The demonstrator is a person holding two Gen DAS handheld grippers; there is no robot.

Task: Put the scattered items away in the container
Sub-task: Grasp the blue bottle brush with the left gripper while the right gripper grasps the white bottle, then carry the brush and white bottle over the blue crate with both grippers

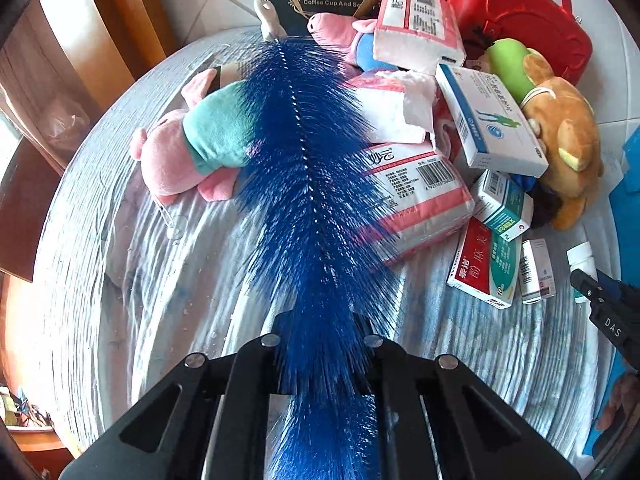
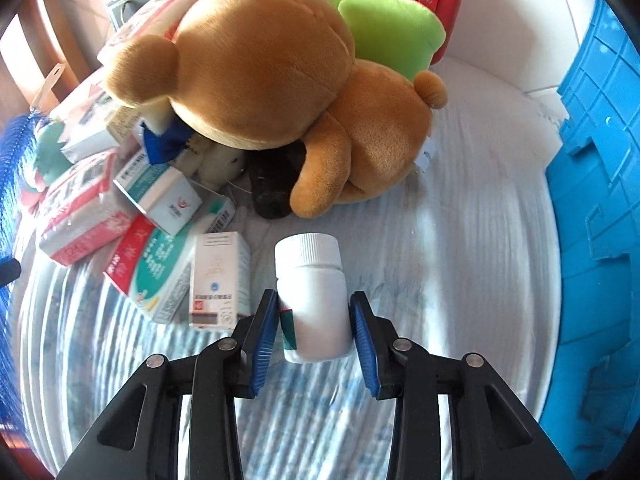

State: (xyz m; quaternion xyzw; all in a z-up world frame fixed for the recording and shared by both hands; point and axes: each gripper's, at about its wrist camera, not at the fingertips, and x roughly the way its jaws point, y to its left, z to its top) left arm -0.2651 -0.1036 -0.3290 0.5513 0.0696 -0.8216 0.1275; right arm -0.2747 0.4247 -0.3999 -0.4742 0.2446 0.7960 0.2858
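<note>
Two things are only just gripped, the left tool (image 1: 324,344) clenched on the blue brush (image 1: 308,184) and the right tool (image 2: 314,320) grasping the white bottle (image 2: 314,296), while most toys and boxes lie on the table (image 1: 160,280) and the blue crate (image 2: 592,240) waits at its edge.

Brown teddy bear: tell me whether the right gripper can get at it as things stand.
Probably not yet. The right gripper is already shut on the white bottle, so its jaws are occupied. The brown teddy bear itself lies uncovered just ahead, with bare cloth between.
</note>
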